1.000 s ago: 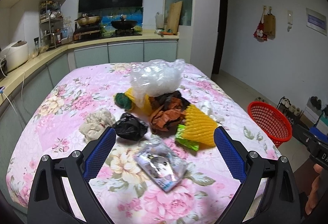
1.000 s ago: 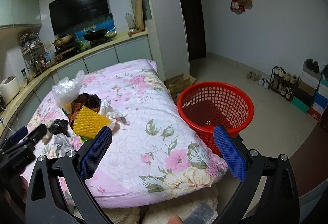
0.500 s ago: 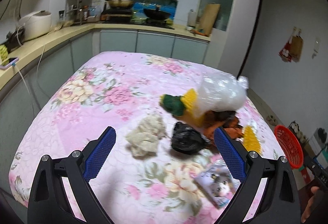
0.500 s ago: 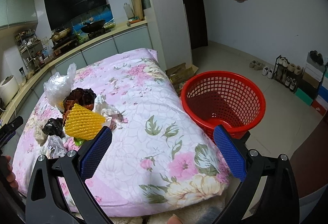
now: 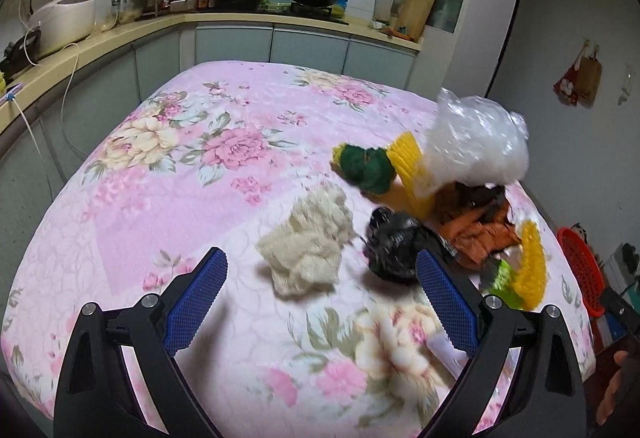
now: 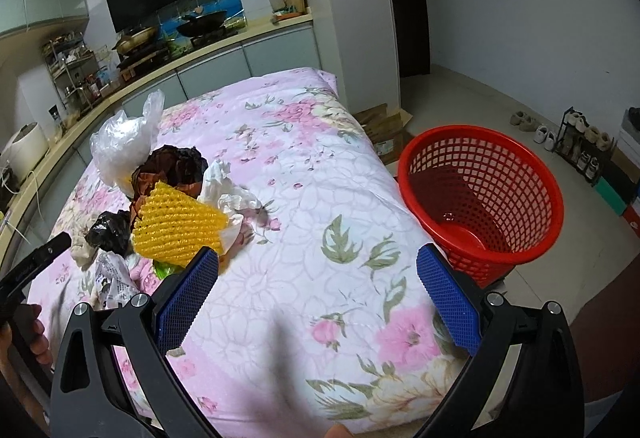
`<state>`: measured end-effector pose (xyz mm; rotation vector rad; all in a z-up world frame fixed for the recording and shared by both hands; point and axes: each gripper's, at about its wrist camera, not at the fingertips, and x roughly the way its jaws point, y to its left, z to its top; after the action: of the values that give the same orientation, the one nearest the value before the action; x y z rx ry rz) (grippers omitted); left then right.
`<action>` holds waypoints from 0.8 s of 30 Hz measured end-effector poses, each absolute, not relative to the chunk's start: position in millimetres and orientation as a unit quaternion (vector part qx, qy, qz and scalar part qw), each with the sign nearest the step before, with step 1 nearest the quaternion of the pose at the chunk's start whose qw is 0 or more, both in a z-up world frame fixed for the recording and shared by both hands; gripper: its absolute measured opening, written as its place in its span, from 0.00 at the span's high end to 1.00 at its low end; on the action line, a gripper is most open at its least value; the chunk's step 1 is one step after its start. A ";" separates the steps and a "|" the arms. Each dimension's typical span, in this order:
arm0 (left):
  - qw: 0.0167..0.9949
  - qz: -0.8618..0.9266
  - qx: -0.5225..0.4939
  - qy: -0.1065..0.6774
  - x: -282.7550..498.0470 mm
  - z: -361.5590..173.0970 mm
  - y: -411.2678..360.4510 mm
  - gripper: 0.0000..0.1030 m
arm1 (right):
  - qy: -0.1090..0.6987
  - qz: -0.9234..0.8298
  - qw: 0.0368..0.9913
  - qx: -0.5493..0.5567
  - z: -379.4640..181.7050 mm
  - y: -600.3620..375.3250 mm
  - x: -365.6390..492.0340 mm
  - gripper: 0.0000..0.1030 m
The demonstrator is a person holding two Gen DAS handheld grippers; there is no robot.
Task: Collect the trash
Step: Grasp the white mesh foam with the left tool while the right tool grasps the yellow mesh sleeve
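Trash sits in a loose heap on the pink floral cloth (image 5: 168,173) covering the table, toward its right side in the left wrist view. Cream crumpled wad (image 5: 306,244) lies nearest the left gripper (image 5: 320,302), w/ a glossy black bag (image 5: 394,248) touching its right. Behind: green scrubber (image 5: 366,167), yellow foam net (image 6: 176,226), brown-orange wrapper (image 5: 476,226), clear plastic bag (image 5: 476,139) on top. White tissue (image 6: 228,189) beside the net. Red mesh basket (image 6: 484,197) stands on the floor off the table's edge. Left gripper jaws wide, holding nothing. Right gripper (image 6: 318,300) jaws wide too, nothing btwn them.
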<state>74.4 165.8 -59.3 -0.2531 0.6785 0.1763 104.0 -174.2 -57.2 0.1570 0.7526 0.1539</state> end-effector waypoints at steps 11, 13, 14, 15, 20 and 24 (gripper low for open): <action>0.923 0.078 -0.116 0.359 111.9 -75.4 179.8 0.38 | 0.376 0.104 0.920 0.046 -59.6 -142.5 128.6 0.07; 0.920 0.071 -0.119 0.365 116.9 -79.7 180.9 0.48 | 0.377 0.118 0.918 0.038 -59.9 -133.7 131.2 0.07; 0.918 0.066 -0.122 0.371 119.9 -82.6 181.5 0.51 | 0.377 0.125 0.917 0.033 -59.8 -128.8 132.2 0.07; 0.917 0.063 -0.124 0.375 122.0 -84.6 181.7 0.54 | 0.377 0.134 0.916 0.030 -59.5 -123.7 133.1 0.07; 0.917 0.048 -0.130 0.375 124.1 -86.0 181.7 0.71 | 0.374 0.171 0.911 0.014 -56.1 -100.6 135.7 0.07; 0.921 0.051 -0.121 0.366 121.6 -79.9 183.0 0.74 | 0.374 0.201 0.906 0.004 -52.8 -79.3 139.3 0.07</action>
<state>121.6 183.0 -79.9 -0.2491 0.7521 0.1055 139.3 -79.3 -52.8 0.0088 0.7719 0.4142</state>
